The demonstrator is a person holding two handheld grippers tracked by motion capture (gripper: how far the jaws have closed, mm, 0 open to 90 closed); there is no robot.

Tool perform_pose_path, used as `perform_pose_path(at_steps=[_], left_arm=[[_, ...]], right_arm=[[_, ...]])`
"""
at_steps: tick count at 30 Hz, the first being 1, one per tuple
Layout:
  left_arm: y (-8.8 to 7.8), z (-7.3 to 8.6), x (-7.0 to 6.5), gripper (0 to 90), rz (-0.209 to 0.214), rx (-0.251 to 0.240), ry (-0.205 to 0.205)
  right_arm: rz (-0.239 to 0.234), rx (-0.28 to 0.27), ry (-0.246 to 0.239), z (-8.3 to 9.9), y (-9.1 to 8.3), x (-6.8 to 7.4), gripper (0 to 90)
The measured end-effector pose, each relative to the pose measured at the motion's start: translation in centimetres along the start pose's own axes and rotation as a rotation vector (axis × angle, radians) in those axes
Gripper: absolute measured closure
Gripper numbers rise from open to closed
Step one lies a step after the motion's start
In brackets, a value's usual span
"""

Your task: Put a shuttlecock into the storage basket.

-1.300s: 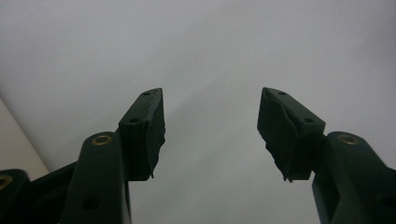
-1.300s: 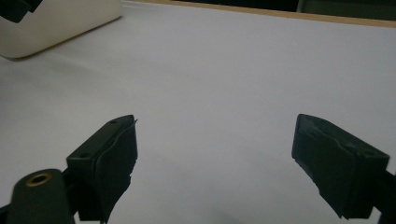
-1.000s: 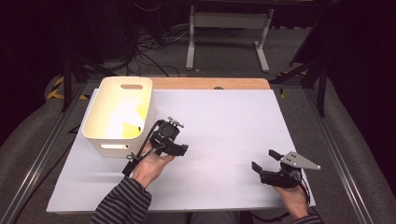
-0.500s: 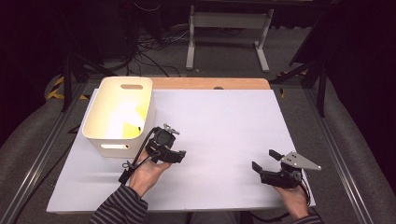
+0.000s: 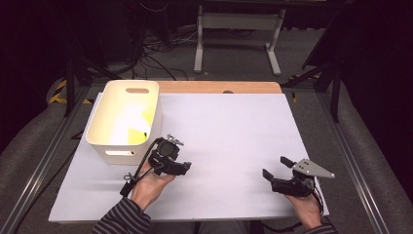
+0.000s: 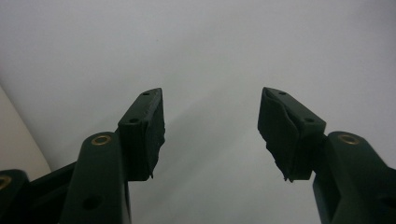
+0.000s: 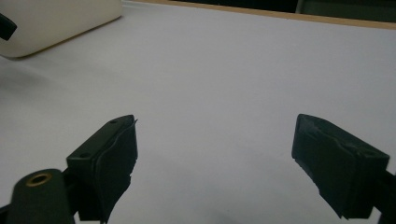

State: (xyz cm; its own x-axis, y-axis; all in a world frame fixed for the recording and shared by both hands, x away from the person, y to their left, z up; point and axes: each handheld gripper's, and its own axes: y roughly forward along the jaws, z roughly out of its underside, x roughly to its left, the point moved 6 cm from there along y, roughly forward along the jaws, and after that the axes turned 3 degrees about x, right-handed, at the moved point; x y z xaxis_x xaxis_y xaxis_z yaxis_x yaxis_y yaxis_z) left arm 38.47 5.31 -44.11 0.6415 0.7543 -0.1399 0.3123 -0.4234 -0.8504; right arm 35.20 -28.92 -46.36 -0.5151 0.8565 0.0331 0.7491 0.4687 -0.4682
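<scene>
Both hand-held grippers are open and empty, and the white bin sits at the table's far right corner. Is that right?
Not quite. The white bin sits on the left side of the table, as the high view shows. The rest holds: the left hand-held gripper and the right hand-held gripper are open with nothing between their jaws.

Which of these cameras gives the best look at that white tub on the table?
The high view: the white tub shows whole, open top and handle slot. The right gripper view catches one lower corner; the left gripper view, a pale sliver at its edge.
</scene>
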Motion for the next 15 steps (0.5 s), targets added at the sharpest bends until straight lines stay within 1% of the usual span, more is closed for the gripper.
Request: perform_pose_path(at_steps=[2, 10, 15], left_arm=[[0.03, 0.13, 0.03, 42.7, -0.007, 0.0, -0.004], [-0.2, 0.45, -0.09, 41.1, -0.006, -0.007, 0.008], [-0.35, 0.89, -0.05, 40.4, -0.011, -0.015, 0.007]], right_arm=[[0.0, 0.001, -0.001, 0.0, 0.03, 0.01, 14.5], [0.001, 0.002, -0.002, 0.03, 0.03, -0.03, 14.5], [0.002, 0.001, -0.002, 0.02, 0.03, 0.0, 14.5]])
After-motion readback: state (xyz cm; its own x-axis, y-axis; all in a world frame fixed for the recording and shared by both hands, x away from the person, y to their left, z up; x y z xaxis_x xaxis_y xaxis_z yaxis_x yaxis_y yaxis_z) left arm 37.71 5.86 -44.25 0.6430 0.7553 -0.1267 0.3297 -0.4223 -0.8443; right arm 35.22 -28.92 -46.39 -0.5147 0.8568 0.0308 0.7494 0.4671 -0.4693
